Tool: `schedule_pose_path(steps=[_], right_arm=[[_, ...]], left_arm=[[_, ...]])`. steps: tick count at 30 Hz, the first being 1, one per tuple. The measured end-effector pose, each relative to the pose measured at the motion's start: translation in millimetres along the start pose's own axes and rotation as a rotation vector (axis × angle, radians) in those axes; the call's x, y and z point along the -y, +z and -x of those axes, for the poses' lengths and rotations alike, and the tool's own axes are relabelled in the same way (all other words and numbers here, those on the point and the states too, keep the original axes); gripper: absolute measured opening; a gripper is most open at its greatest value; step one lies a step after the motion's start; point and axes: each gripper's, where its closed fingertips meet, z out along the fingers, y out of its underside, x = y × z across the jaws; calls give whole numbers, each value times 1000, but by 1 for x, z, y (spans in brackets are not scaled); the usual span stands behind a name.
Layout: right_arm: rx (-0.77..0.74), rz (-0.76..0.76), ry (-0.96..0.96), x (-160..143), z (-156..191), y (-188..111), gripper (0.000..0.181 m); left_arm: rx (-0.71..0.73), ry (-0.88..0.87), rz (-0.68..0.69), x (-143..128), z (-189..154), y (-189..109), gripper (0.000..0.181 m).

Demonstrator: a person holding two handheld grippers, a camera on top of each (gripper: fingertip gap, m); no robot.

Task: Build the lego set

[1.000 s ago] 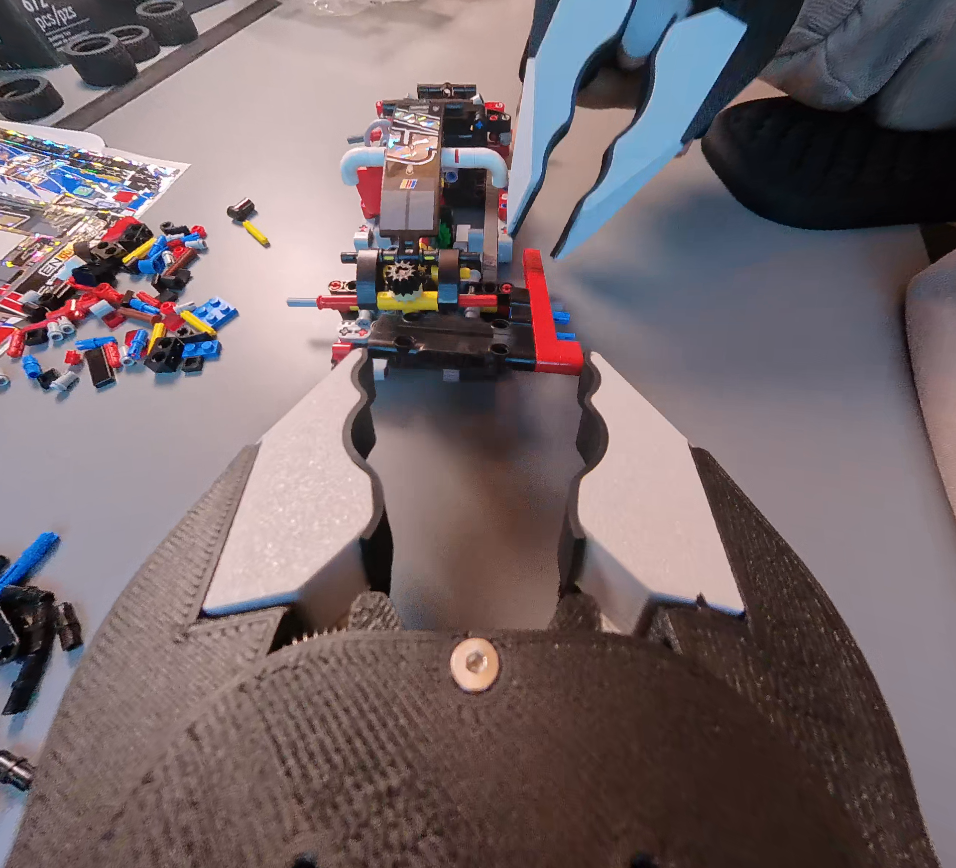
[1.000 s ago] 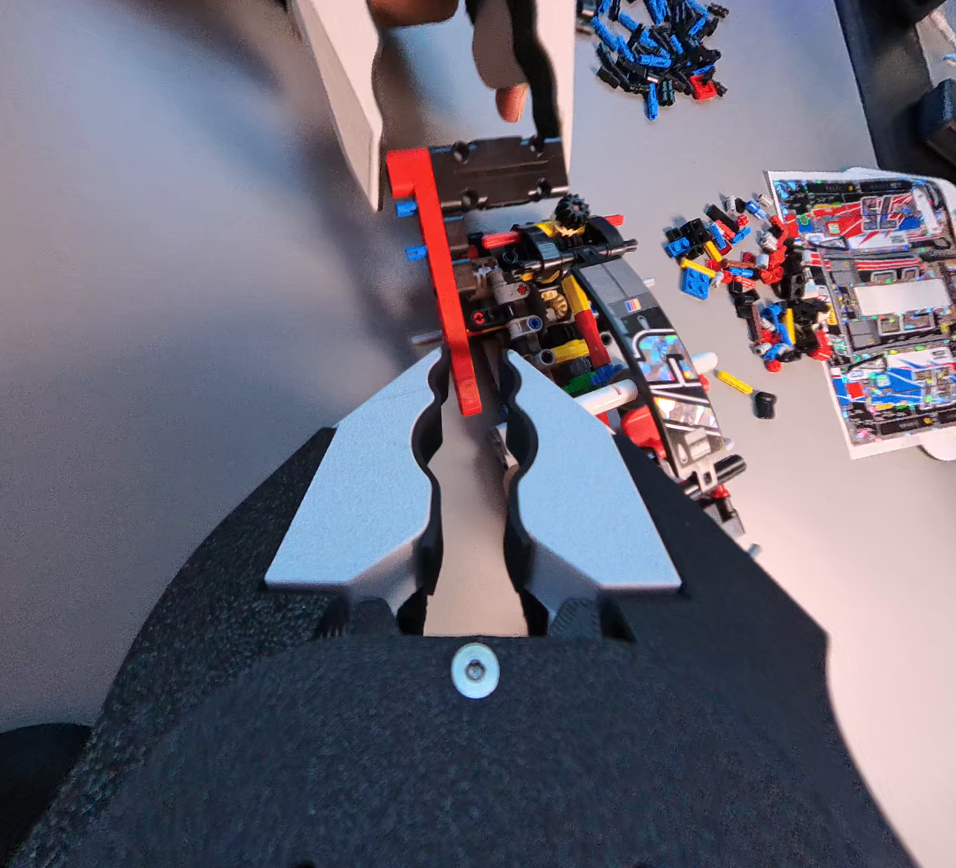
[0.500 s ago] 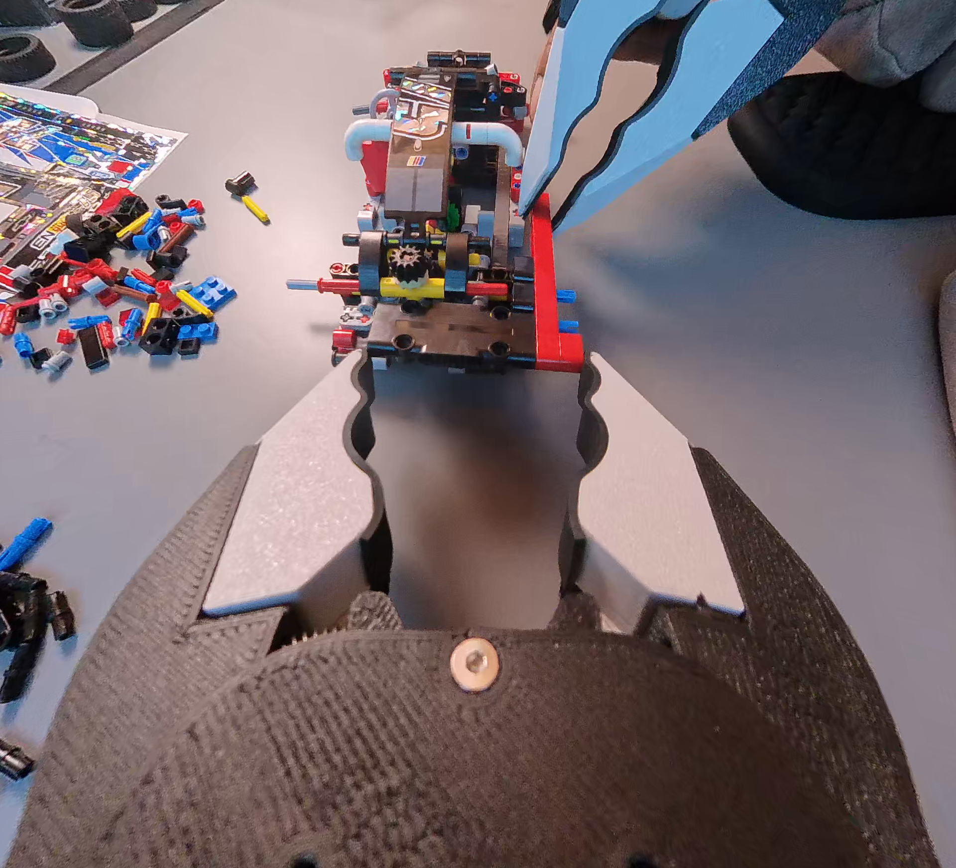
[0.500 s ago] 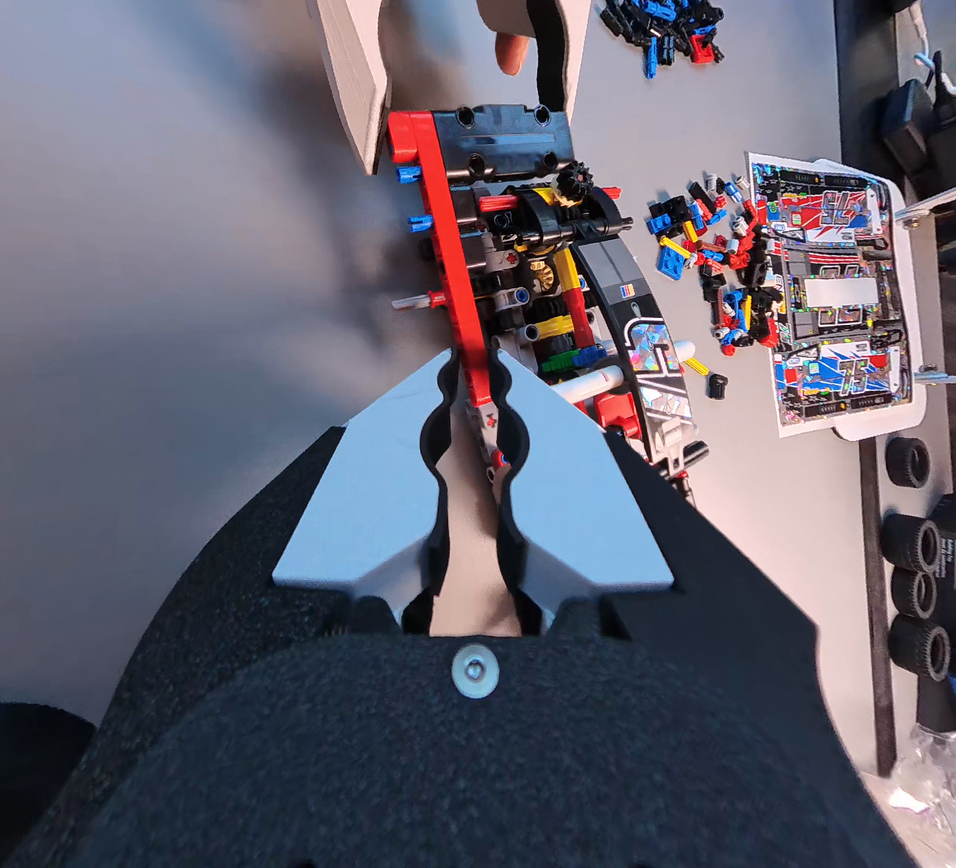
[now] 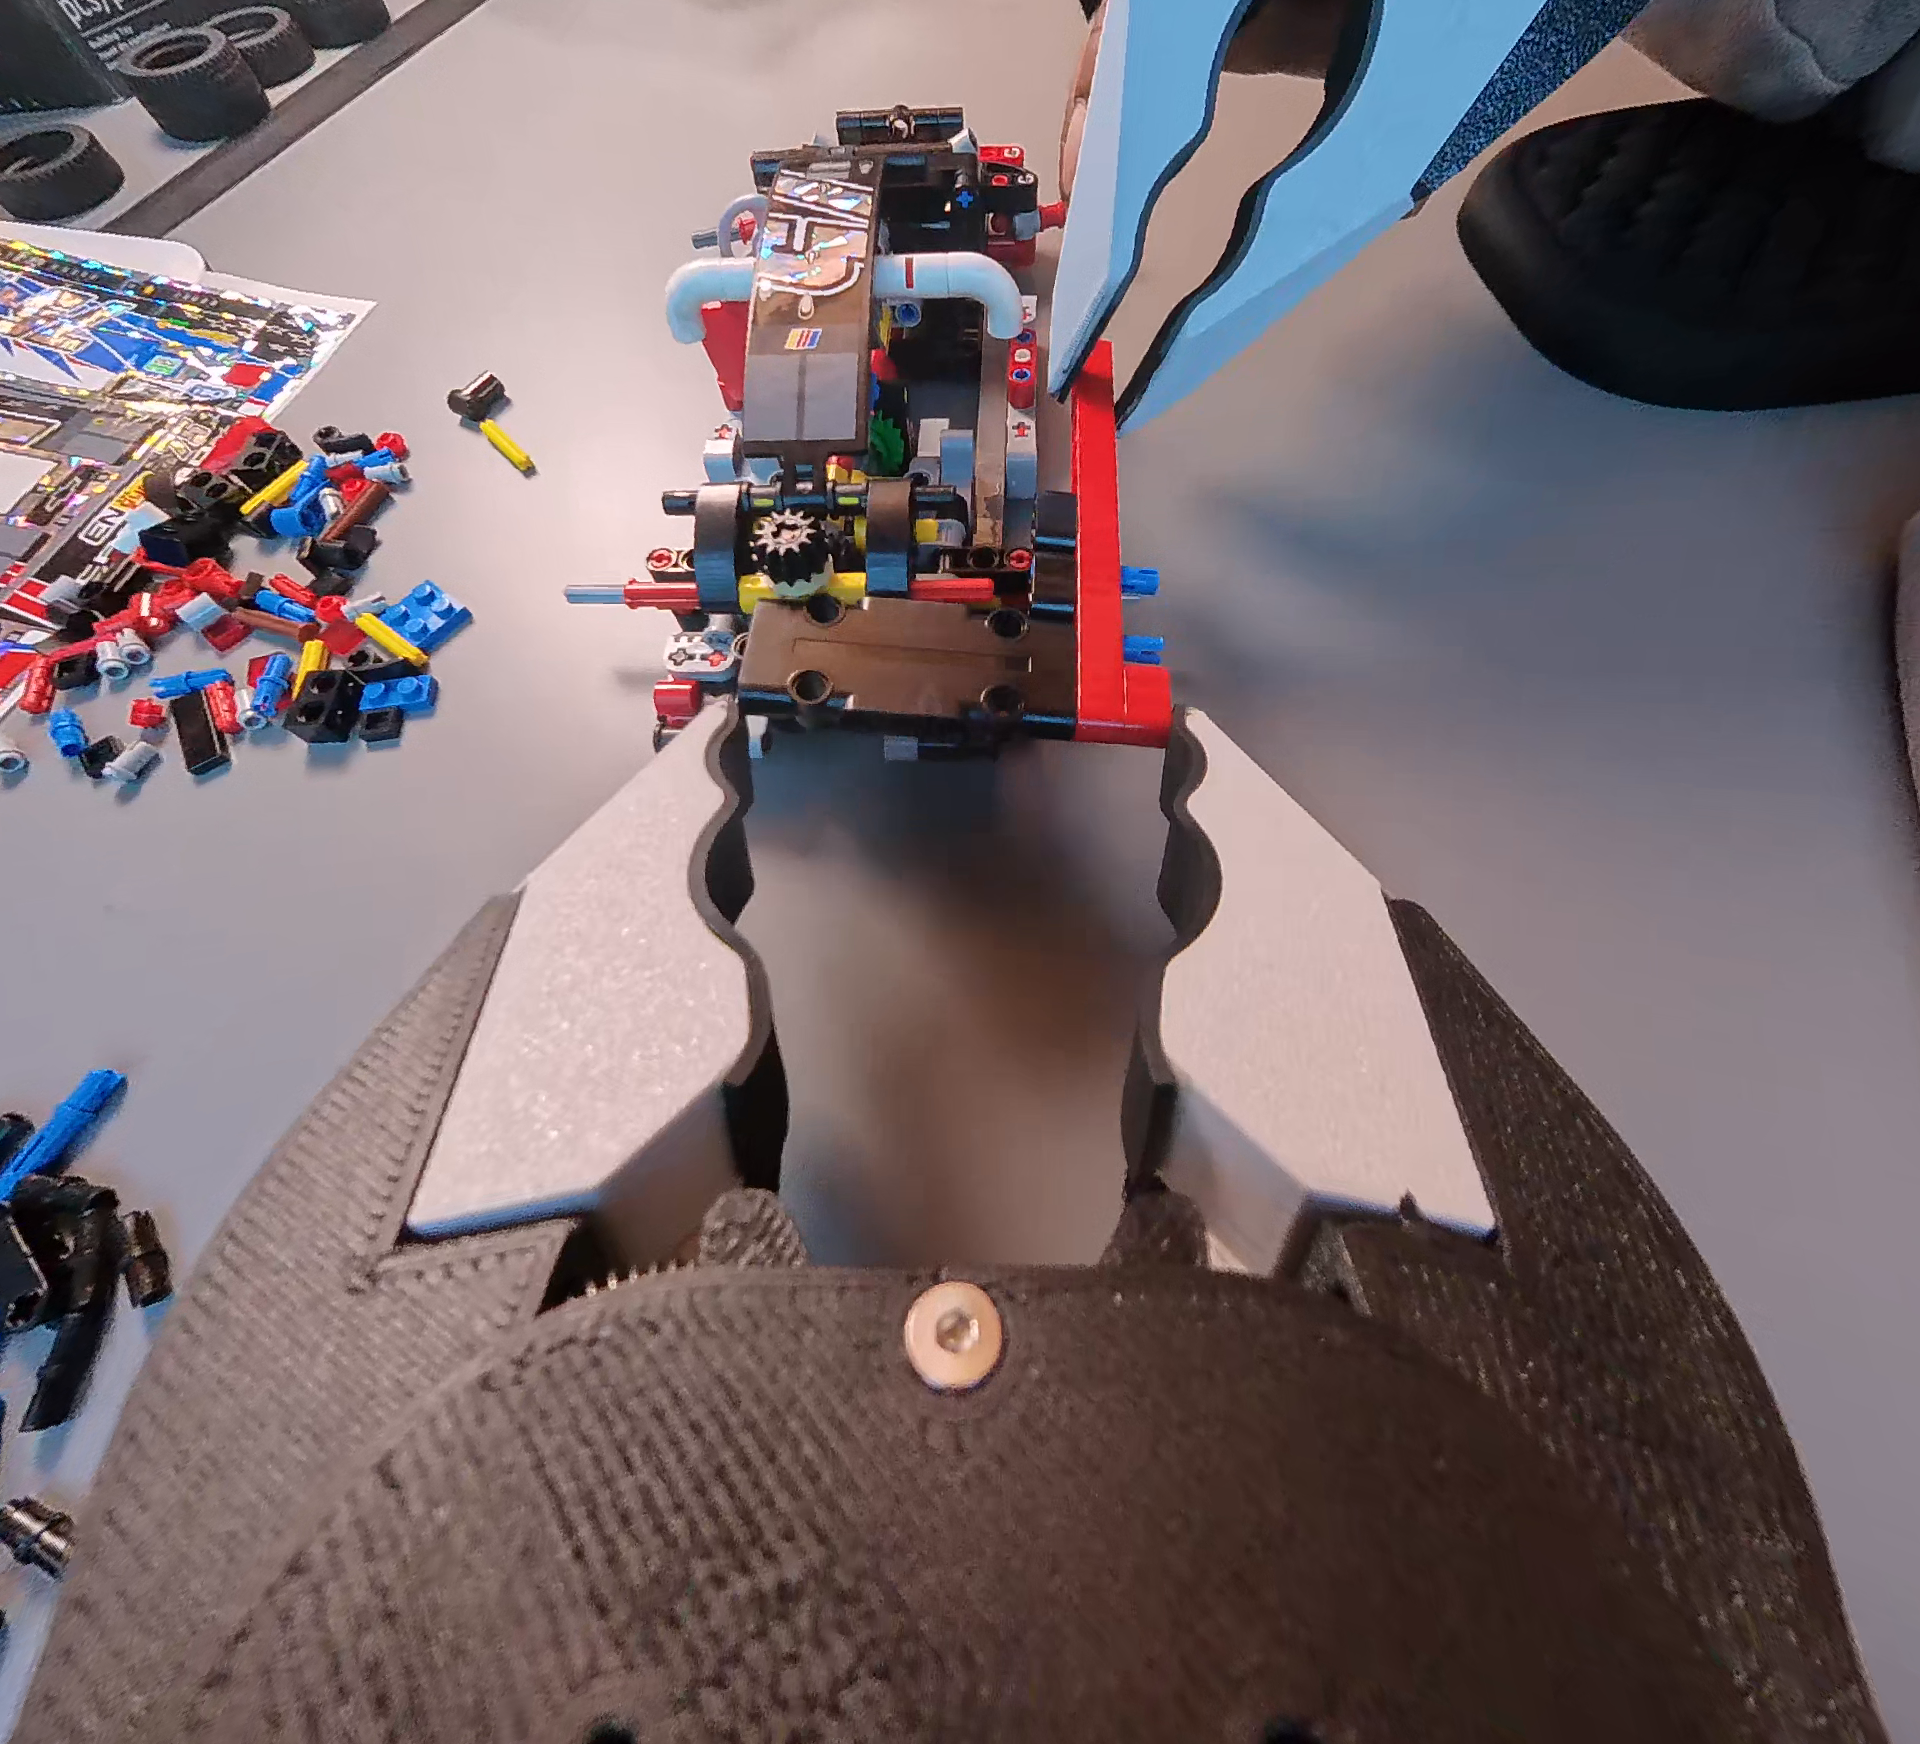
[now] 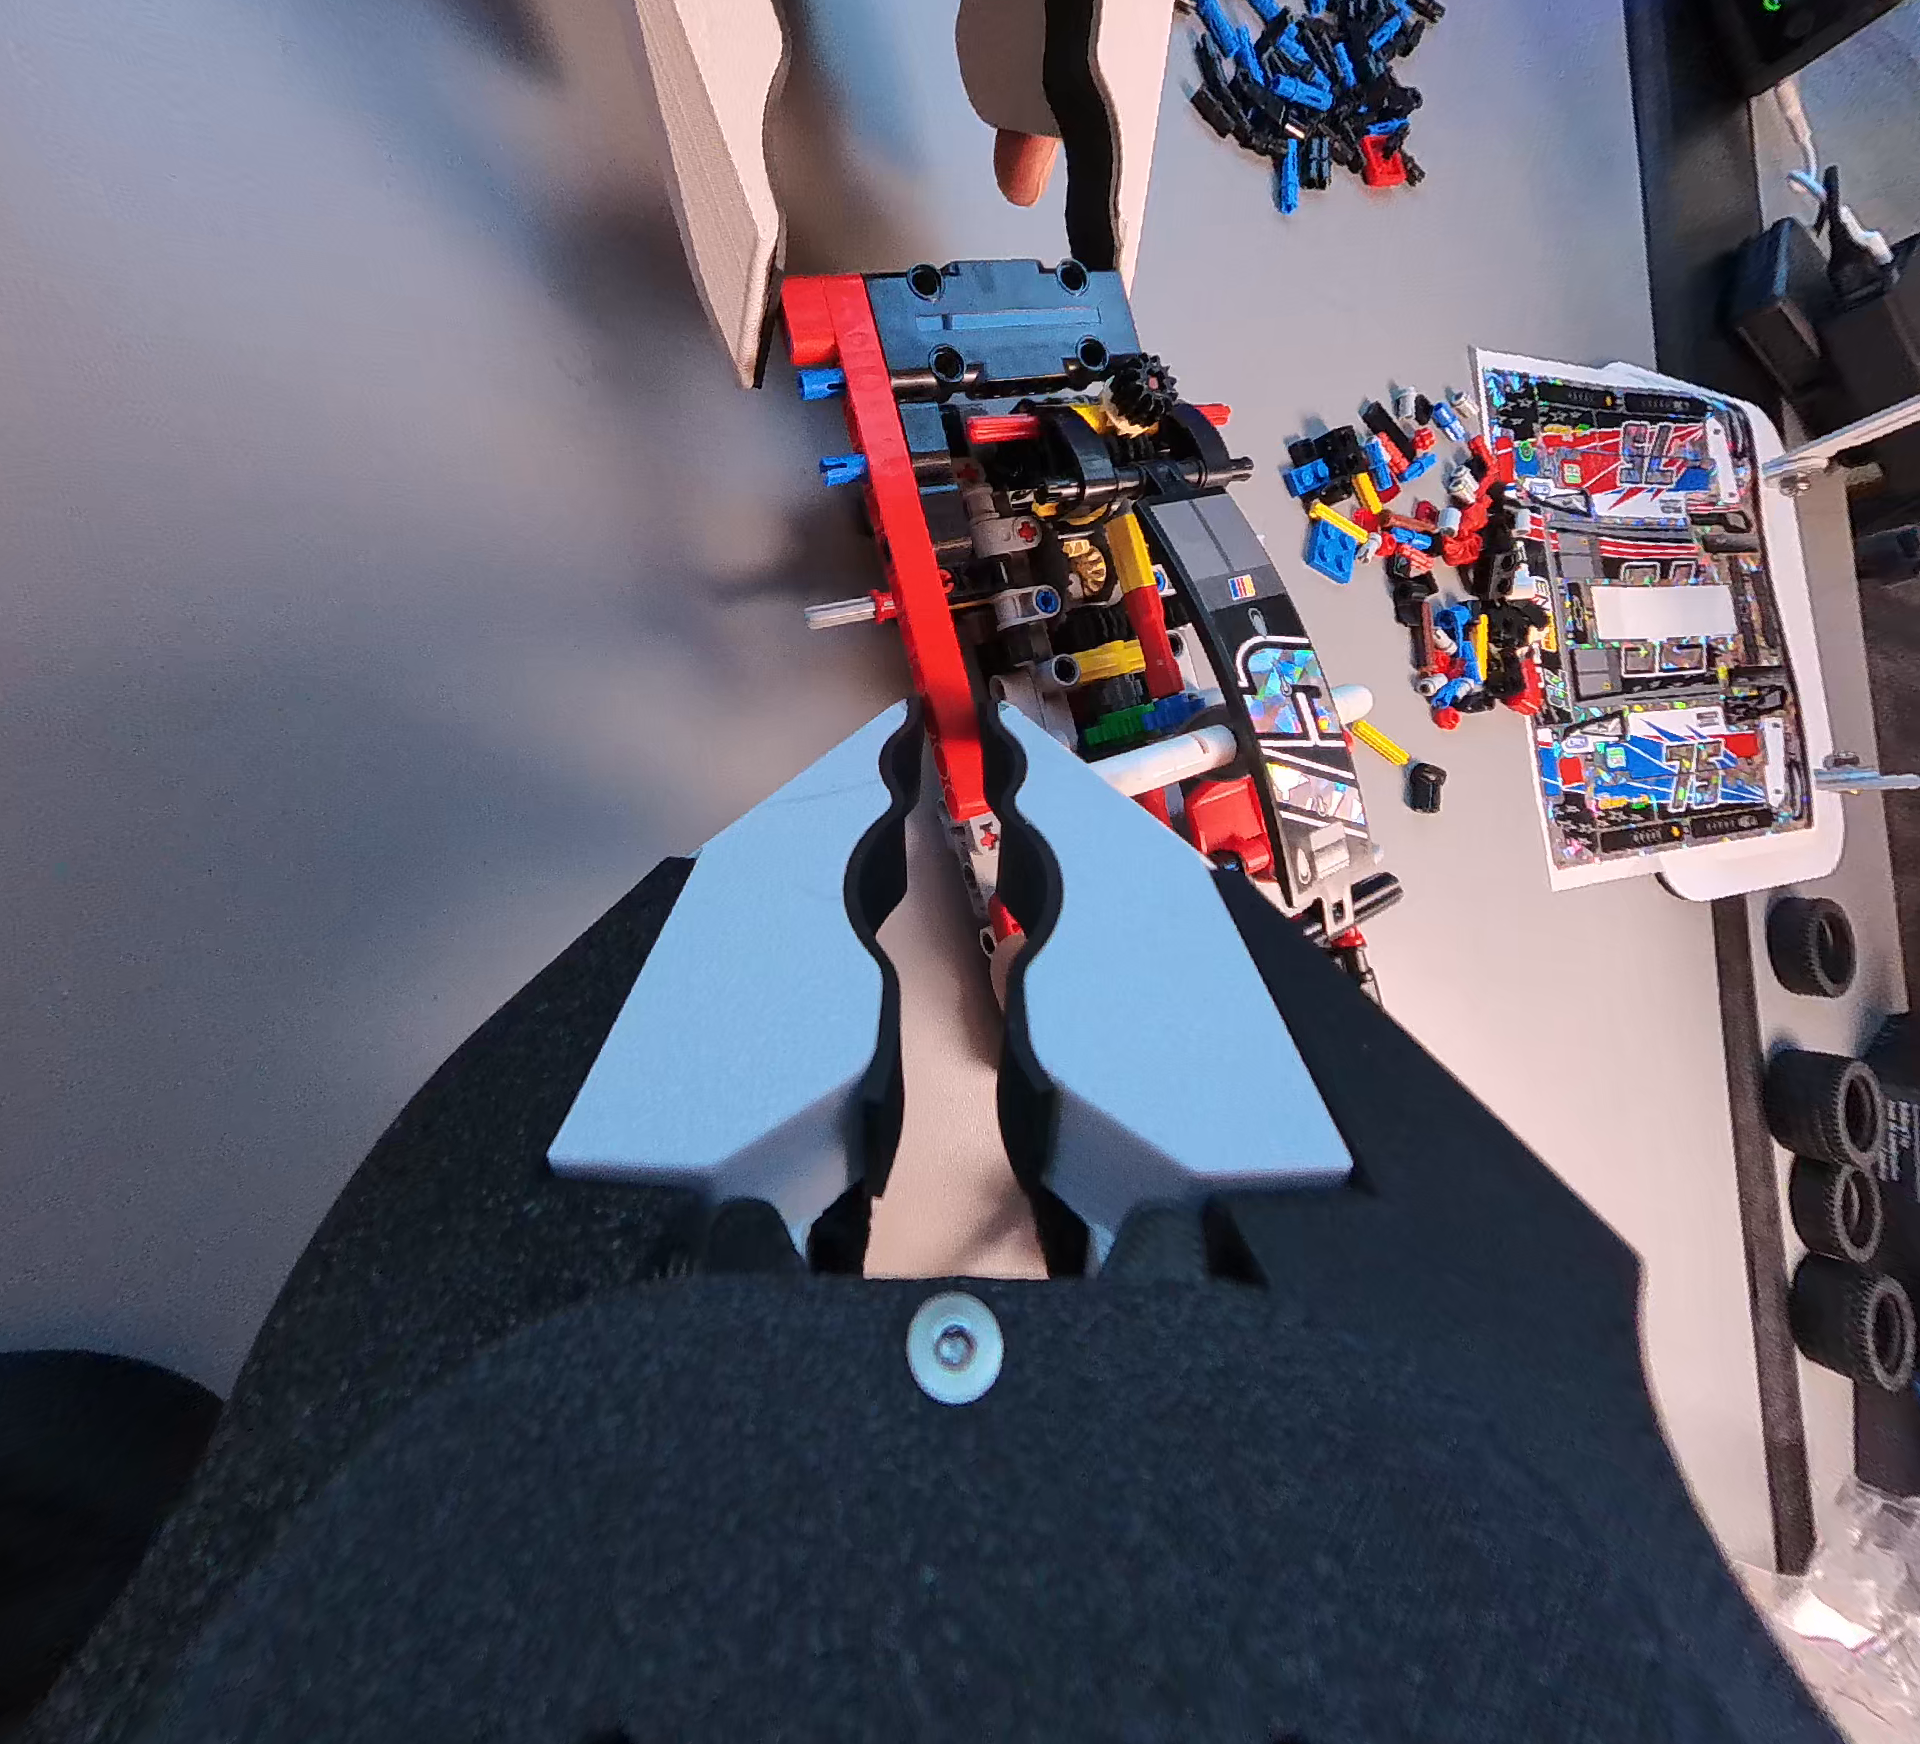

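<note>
Half-built lego car chassis (image 5: 894,489) on grey table (image 5: 1455,655), centre. Left gripper (image 5: 951,738) spread wide around near black end plate, fingertips flanking both corners. Right gripper (image 6: 956,749) pinching far end of red side beam (image 6: 904,551). Loose coloured bricks (image 5: 239,593) and sticker sheet (image 5: 125,364) left.
</note>
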Motion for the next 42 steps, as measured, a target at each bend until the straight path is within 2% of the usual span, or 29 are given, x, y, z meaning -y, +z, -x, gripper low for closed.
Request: schedule_pose_path(steps=[28, 30, 31, 32, 33, 36, 42], right_arm=[[-75, -68, 79, -1, -15, 7, 8], [-92, -82, 90, 0, -18, 7, 7], [-96, -89, 99, 1, -19, 7, 6], [-94, -91, 105, 1, -19, 7, 6], [-95, -92, 105, 1, -19, 7, 6], [-95, -86, 103, -2, -19, 9, 6], [-63, -119, 112, -2, -17, 9, 5]], left_arm=[[82, -10, 8, 0, 16, 3, 78], [91, -6, 1, 0, 17, 1, 41], [115, -3, -10, 2, 21, 0, 36], [145, -4, -28, 5, 25, -1, 54], [156, -7, -28, 6, 28, -3, 61], [135, -28, -19, 3, 27, -2, 62], [69, -5, -15, 1, 27, -1, 79]])
